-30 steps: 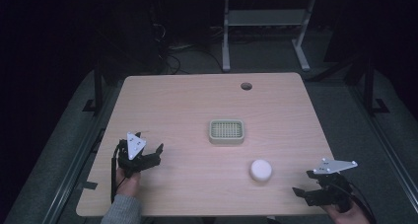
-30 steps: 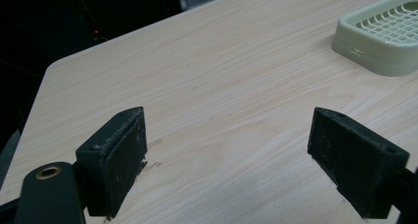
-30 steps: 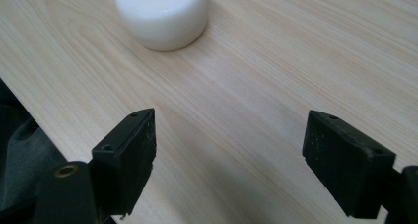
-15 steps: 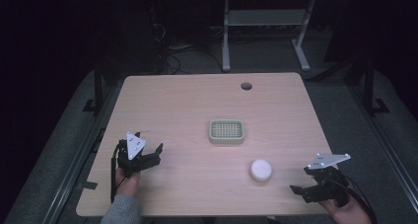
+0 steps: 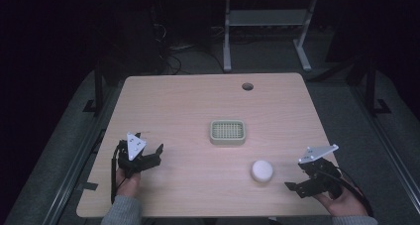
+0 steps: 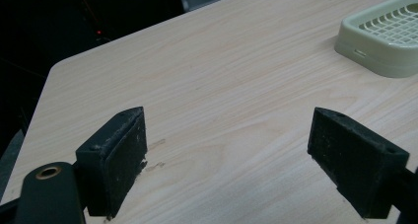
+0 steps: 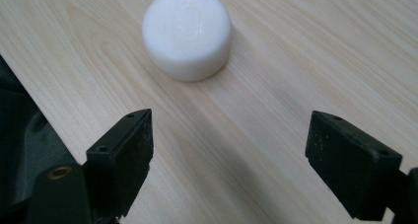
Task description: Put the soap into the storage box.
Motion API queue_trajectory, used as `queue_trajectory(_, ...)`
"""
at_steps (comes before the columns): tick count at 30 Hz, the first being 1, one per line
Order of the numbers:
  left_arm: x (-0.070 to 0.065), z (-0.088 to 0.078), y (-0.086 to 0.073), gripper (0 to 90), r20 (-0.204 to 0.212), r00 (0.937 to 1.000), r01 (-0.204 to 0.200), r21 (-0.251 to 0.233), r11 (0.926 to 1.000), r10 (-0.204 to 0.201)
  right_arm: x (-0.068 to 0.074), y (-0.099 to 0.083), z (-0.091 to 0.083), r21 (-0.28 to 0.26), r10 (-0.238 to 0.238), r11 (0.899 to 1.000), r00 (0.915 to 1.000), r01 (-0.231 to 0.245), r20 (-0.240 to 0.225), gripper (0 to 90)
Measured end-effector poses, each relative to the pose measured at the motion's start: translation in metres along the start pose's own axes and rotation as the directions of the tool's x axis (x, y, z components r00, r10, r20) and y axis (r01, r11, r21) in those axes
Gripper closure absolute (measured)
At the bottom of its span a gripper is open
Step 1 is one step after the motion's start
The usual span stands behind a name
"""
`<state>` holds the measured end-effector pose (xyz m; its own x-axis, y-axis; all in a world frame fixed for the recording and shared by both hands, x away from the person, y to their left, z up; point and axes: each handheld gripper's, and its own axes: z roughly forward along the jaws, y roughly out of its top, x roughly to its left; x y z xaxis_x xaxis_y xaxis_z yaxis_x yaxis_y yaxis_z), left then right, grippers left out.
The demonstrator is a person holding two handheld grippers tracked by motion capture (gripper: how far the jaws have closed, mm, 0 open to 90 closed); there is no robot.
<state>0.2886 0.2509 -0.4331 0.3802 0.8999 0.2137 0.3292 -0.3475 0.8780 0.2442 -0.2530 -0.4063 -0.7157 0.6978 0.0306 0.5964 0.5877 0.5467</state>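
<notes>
Dark room around a pale wood-grain surface, rounded corners, round cable hole near the far edge at about 1 o'clock from centre. Grey metal frame legs stand on the floor beyond it.

Tray sits near the centre: pale green plastic, rectangular with rounded corners, grid top, long axis running 9-to-3 across the surface. In the left gripper view the tray shows at 2 o'clock, well apart from the jaws.

White puck lies at 5 o'clock from the tray, near the front edge: short cylinder, smooth matte, flat face up, no clear pointing direction. In the right gripper view the puck is ahead of the jaws at 11 o'clock, bare wood between, nothing blocking.

Left claw at front left, jaws wide, nothing between them; the pads look rough and black. Right claw at front right, just right of the puck, jaws wide, nothing held. A hand grips it from below.
</notes>
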Motion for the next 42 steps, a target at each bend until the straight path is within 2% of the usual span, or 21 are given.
queue_trajectory(7,0.0,0.0,0.0,14.8,-0.001,1.0,0.0,0.0,1.0,0.0,0.001,0.009,0.003,0.019,-0.013,1.0,0.9998,0.014,-0.013,17.2)
queue_trajectory(11,0.0,0.0,0.0,14.8,-0.001,1.0,-0.003,0.001,1.0,0.003,0.003,0.018,0.004,0.029,-0.04,0.999,0.999,0.041,-0.017,17.0)
queue_trajectory(20,0.0,0.0,0.0,14.8,-0.002,1.0,-0.002,0.001,1.0,0.002,0.005,0.032,0.009,0.055,-0.069,0.996,0.9971,0.071,-0.033,17.0)
queue_trajectory(42,0.0,0.0,0.0,14.8,-0.002,1.0,0.005,0.0,1.0,-0.005,0.01,0.051,0.02,0.099,-0.101,0.989,0.9934,0.106,-0.055,16.7)
